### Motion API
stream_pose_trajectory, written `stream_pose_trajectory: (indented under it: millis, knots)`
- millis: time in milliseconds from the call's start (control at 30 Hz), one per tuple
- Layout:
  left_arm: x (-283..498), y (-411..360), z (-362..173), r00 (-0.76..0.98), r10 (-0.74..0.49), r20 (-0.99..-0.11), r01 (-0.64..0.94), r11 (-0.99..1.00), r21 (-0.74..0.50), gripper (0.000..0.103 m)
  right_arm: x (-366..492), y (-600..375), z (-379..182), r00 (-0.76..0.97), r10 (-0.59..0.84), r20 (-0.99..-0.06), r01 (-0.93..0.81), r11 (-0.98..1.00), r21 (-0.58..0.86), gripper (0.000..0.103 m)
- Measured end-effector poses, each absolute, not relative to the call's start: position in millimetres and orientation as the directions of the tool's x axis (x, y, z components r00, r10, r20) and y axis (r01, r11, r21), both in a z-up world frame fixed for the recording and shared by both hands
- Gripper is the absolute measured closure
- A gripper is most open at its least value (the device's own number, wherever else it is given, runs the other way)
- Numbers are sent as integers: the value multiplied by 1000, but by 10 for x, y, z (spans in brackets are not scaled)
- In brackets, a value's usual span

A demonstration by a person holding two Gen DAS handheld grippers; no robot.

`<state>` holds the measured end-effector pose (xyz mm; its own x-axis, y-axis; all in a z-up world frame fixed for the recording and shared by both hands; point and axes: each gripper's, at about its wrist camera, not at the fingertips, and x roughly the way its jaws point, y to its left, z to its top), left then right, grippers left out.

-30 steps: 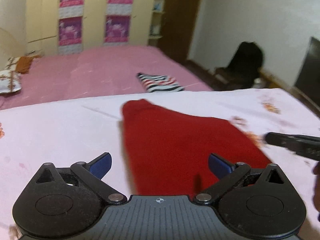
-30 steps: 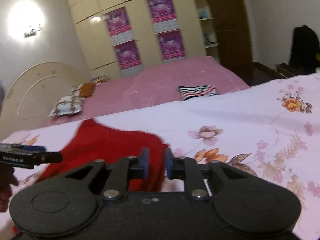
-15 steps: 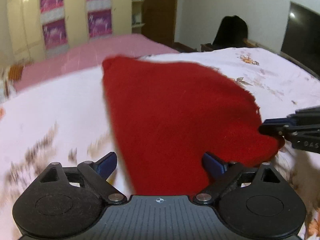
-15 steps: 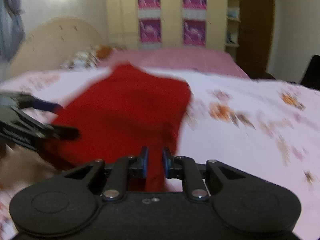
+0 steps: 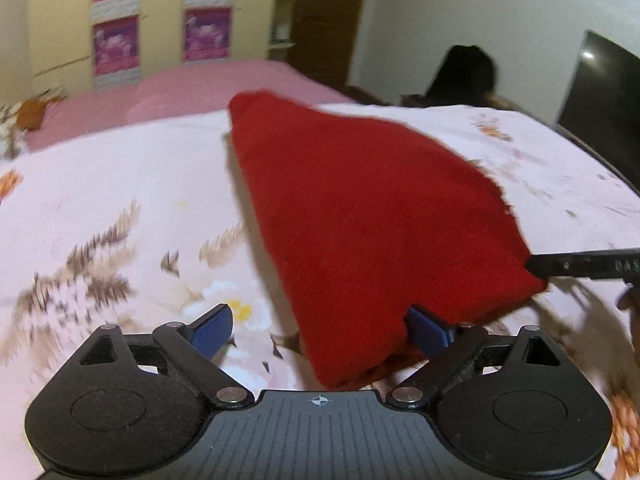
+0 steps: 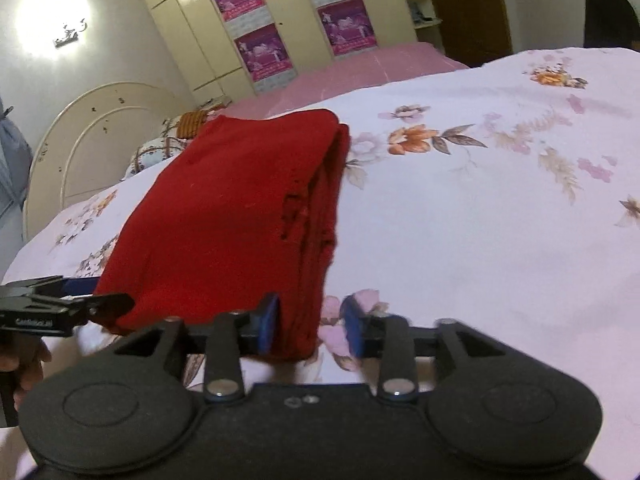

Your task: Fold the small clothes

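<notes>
A red knit garment [image 5: 372, 216], folded over, lies on the floral bedsheet [image 5: 120, 200]. My left gripper [image 5: 320, 320] stands open and wide. The garment's near corner lies between its fingers, close to the right fingertip [image 5: 428, 326], and neither pad presses on it. In the right wrist view the garment [image 6: 228, 216] shows stacked layers along its right edge. My right gripper [image 6: 310, 320] is opening, with that near edge hanging between its jaws and the right pad apart from it. Each gripper shows in the other's view: the right gripper [image 5: 580, 266] and the left gripper [image 6: 68, 304].
Behind the floral sheet [image 6: 480, 220] a pink bed [image 5: 192, 88] runs back to a cream wardrobe [image 6: 304, 20] with purple posters. A cream headboard [image 6: 88, 140] and a pillow stand at far left. A dark screen [image 5: 600, 104] and a black shape are at right.
Both grippers came down and closer with the red garment, which now rests folded on the sheet. The right jaws, shut on its edge before, have parted. The striped cloth has left view.
</notes>
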<state>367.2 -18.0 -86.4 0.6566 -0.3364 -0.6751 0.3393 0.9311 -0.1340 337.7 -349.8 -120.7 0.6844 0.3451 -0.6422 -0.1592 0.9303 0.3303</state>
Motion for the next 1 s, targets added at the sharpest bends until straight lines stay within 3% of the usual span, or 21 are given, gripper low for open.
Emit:
stream_pose_trajectory:
  millis: [133,267,367,500,633,700,1000]
  knots:
    - [3865,-7,-656,681,-342,-648,311,936,-167,10,3323,-3686,-1095,710,370,-599,-106,898,428,52]
    - [4268,199,-680,595,-506,-625,249,855,-455,10,3578,-3820,-1012,726,424,-542,-66,827,559,51]
    - [4532,281,-828,521,-609,-598,186,765,-617,10,3905,-3885,-1082,691,495,-526,-29,746,665,38]
    - [4697,196,-893,500,-565,-656,188,811,-554,10,4173,-4005,-1290,655,564,-504,41,639,768,35]
    - [4859,126,-985,464,-592,-659,205,796,-570,10,4337,-3981,-1396,617,582,-530,31,655,755,36]
    - [4952,91,-1041,437,-611,-660,206,783,-587,28,4416,-3936,-1441,589,597,-545,11,669,743,37]
    - [5213,-23,-1155,425,-637,-642,235,763,-602,27,4714,-3812,-1388,516,645,-564,-82,692,717,37]
